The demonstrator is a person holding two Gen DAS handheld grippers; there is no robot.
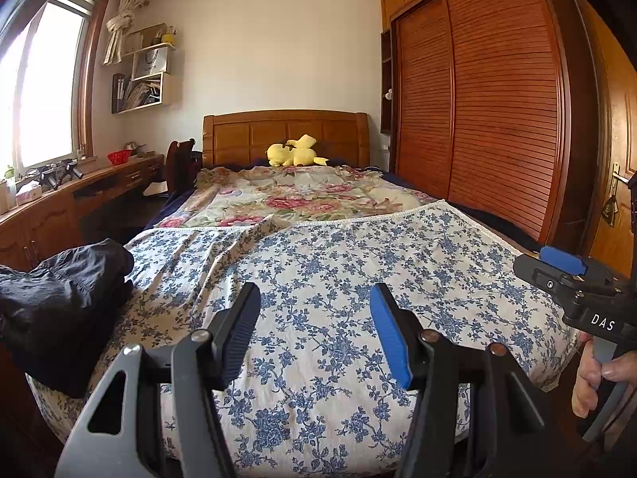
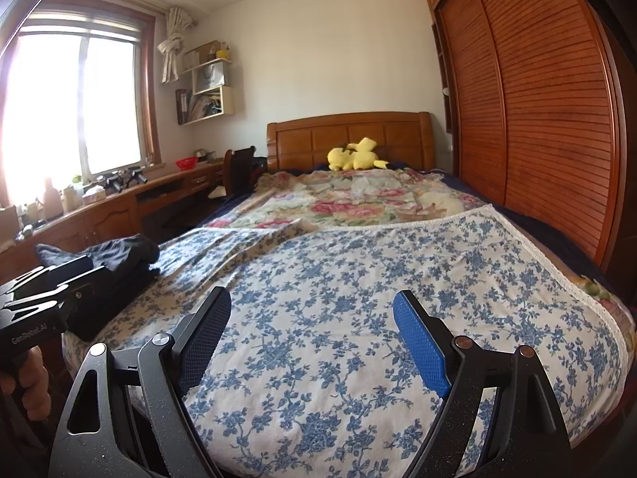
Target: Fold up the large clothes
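Hovering my left gripper and right gripper, both released and empty, over the blue-flowered cloth; dark clothes stacked at its left edge.

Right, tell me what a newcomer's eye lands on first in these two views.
The white cloth with blue flower print spread flat over the near end of the bed fills both views. A dark folded garment pile sits on its left edge, and a yellow plush toy lies by the wooden headboard. The open left gripper and open right gripper hover above the cloth, holding nothing.
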